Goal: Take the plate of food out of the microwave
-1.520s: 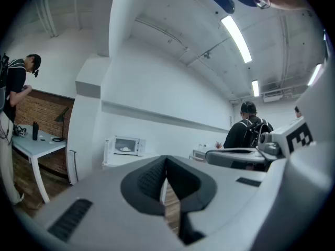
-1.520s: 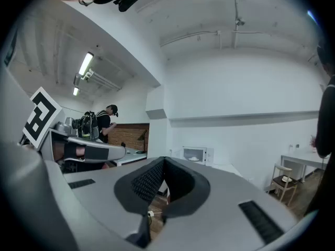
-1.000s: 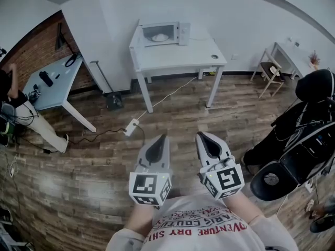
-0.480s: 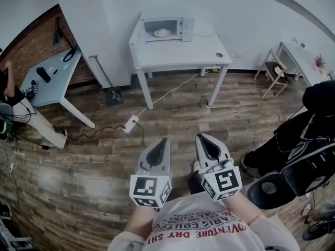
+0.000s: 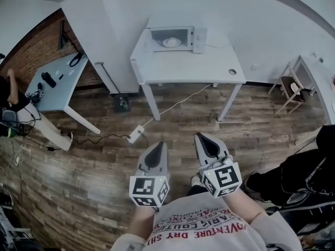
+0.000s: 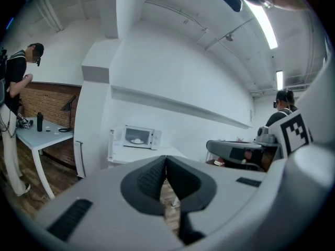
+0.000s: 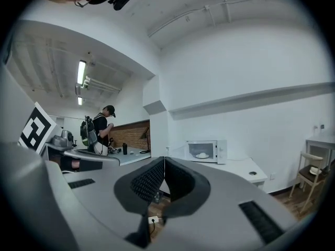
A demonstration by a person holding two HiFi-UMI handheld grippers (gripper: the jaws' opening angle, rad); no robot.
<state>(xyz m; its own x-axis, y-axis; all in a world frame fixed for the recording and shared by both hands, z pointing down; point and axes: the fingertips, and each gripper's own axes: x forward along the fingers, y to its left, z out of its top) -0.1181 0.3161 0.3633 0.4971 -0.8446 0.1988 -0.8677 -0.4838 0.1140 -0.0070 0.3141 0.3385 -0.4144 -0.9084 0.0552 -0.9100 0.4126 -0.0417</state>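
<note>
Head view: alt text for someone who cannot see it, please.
A microwave holding a plate of food stands on a white table across the room. Below, the left gripper and right gripper point toward it, both shut and empty.

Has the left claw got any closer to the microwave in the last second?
Yes. The left claw has advanced toward the white table: the floor's power strip now lies nearer its tip, and the microwave looks larger.

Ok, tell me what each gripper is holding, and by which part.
Nothing: left gripper and right gripper are both shut and empty. The plate of food sits inside the microwave.
</note>
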